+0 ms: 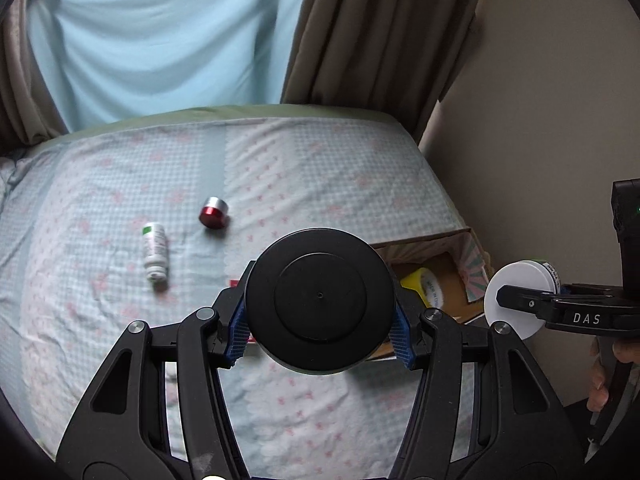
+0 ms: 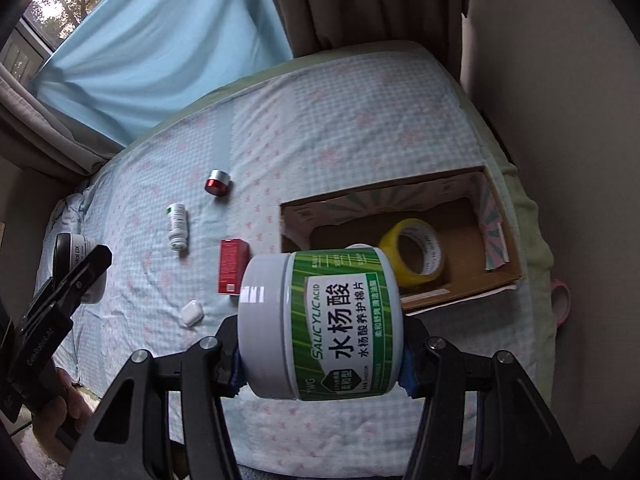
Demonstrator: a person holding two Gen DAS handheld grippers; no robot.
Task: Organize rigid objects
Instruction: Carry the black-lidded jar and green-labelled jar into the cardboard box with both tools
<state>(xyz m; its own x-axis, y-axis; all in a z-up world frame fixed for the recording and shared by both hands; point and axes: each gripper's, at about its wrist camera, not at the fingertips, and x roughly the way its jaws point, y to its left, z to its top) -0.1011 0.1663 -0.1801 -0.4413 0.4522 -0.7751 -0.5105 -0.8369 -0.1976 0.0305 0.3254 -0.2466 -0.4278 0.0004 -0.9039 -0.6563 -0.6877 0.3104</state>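
Held, left: one black-lidded jar [image 1: 318, 300], clamped across its sides by our left gripper [image 1: 320, 330], lid facing the camera, raised above the bed [image 1: 320, 160] near the box's left end.

Held, right: one green-labelled salicylic acid jar [image 2: 320, 324], white lid to the left, lying sideways between the pads of our right gripper [image 2: 322, 360], in the air just short of the box's near wall.

Receiving container: one cardboard box [image 2: 496, 216], open-topped, near the bed's right edge. Contents: one roll of yellow tape [image 2: 414, 250] at mid-floor.

Loose on the bed, left of the box, five-fewer-one counted as follows:
- one small red carton [image 2: 232, 266], nearest the box;
- one white earbud case [image 2: 191, 313], toward the near edge;
- one white pill bottle [image 2: 177, 226], lying flat;
- one red jar with silver cap [image 2: 218, 182], farthest back.

Step in hand, as we judge it: deposit both jars. We advise carrying each over the box wall before lowering, setting it on bare floor beside the tape, not on it, one gripper at a time so the two do not collide, and releasing only once the jar rests.
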